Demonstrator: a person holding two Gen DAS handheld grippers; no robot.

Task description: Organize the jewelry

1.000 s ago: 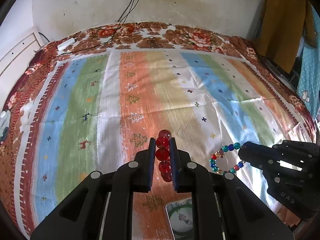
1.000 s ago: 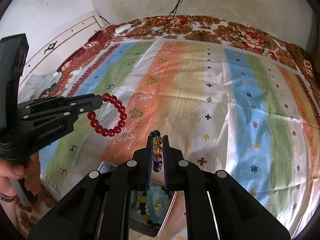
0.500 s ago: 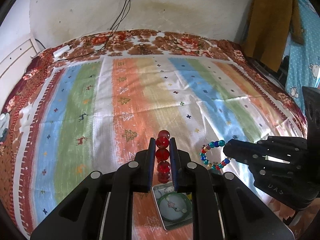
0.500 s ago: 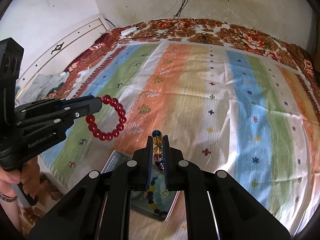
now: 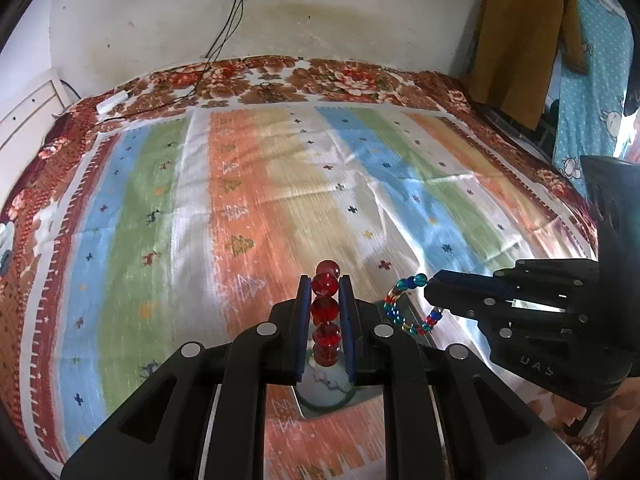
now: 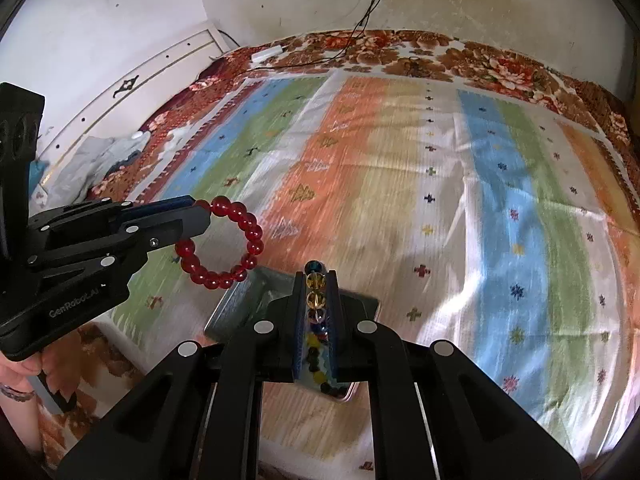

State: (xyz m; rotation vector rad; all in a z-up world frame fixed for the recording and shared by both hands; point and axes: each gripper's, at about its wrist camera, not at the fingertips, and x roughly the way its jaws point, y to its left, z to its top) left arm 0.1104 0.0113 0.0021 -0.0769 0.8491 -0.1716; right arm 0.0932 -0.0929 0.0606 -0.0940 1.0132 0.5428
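My left gripper (image 5: 325, 285) is shut on a red bead bracelet (image 5: 326, 308), which hangs as a ring in the right wrist view (image 6: 224, 242). My right gripper (image 6: 316, 280) is shut on a multicoloured bead bracelet (image 6: 315, 300), seen as a loop in the left wrist view (image 5: 404, 308). Both are held above a metal tray (image 6: 236, 304) on the striped bedspread. The tray holds a green bangle (image 5: 326, 394) and several other bead bracelets (image 6: 320, 360), mostly hidden behind the fingers.
The striped bedspread (image 5: 280, 200) covers the bed. A white charger with black cables (image 5: 114, 102) lies at the far edge by the wall. A brown garment (image 5: 520, 36) hangs at the right. A white headboard (image 6: 132, 92) stands at the left.
Both grippers have moved back and lower toward the tray with their bracelets; the tray now sits directly under the fingers in both views.
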